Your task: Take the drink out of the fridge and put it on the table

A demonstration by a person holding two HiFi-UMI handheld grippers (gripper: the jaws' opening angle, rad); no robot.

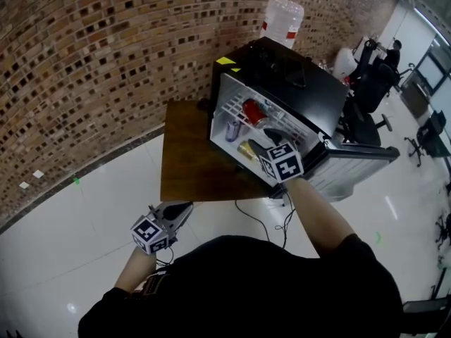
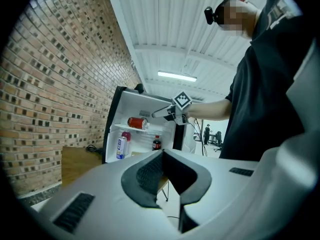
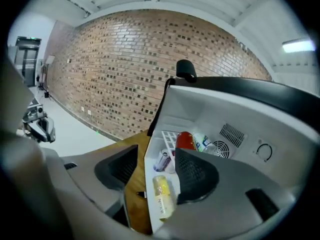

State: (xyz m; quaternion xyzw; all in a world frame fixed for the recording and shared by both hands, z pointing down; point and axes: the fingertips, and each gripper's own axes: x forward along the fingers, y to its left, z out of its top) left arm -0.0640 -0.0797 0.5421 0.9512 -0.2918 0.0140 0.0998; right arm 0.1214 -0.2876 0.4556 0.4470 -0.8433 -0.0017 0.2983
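A black mini fridge (image 1: 296, 83) stands open on a wooden table (image 1: 190, 160). Inside it lie a red can (image 1: 254, 111) on the shelf, a blue-and-white can (image 3: 162, 160) and a yellow bottle (image 3: 161, 196) at the front of the floor. My right gripper (image 1: 266, 144) reaches into the opening with its jaws open. In the right gripper view the right gripper (image 3: 156, 156) frames the yellow bottle without touching it. My left gripper (image 1: 184, 208) hangs low in front of the table, shut on nothing.
The fridge door (image 1: 352, 167) swings out to the right. A water jug (image 1: 282, 20) stands behind the fridge against the brick wall. A cable (image 1: 261, 220) trails on the floor under the table's front edge. Office chairs (image 1: 366, 97) stand at the far right.
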